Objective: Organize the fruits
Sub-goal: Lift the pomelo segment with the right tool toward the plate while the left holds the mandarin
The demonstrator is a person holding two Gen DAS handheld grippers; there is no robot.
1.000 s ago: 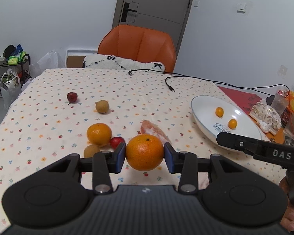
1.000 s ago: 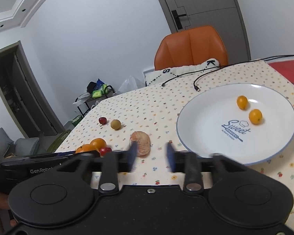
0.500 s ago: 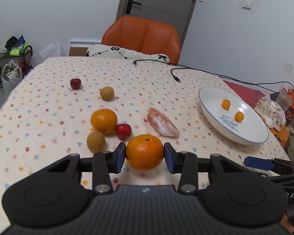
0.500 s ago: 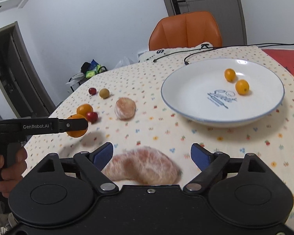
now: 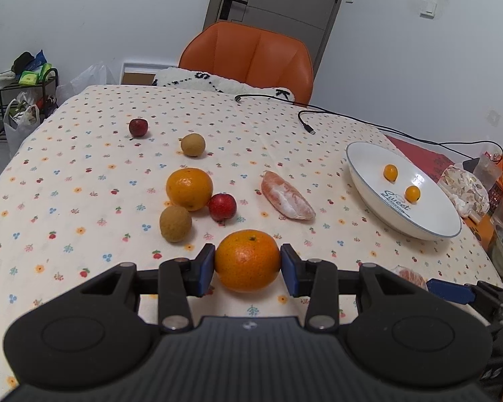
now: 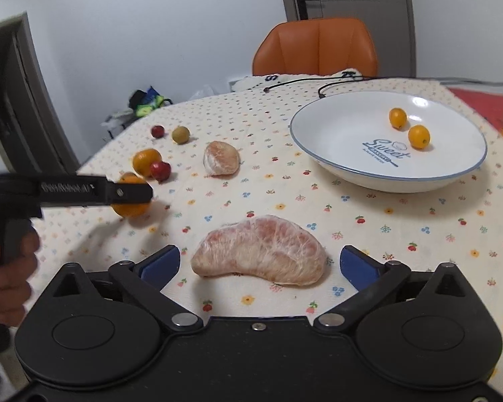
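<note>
Between my left gripper (image 5: 247,265) and the white plate (image 5: 362,187) at the table's right edge lies bare flowered cloth (image 5: 84,174), while a second orange (image 5: 189,188), two brown fruits and a red one crowd just ahead-left. My left pads grip a dimpled, bright orange (image 5: 247,260) held above the cloth, and my right gripper (image 6: 260,261) is spread wide around a pale pink pomelo segment (image 6: 260,250) lying on the cloth, pads clear of it. Only the right view shows that segment whole and the hand (image 6: 8,278) on the left tool's handle; the left view alone shows the nearer brown fruit (image 5: 175,223).
</note>
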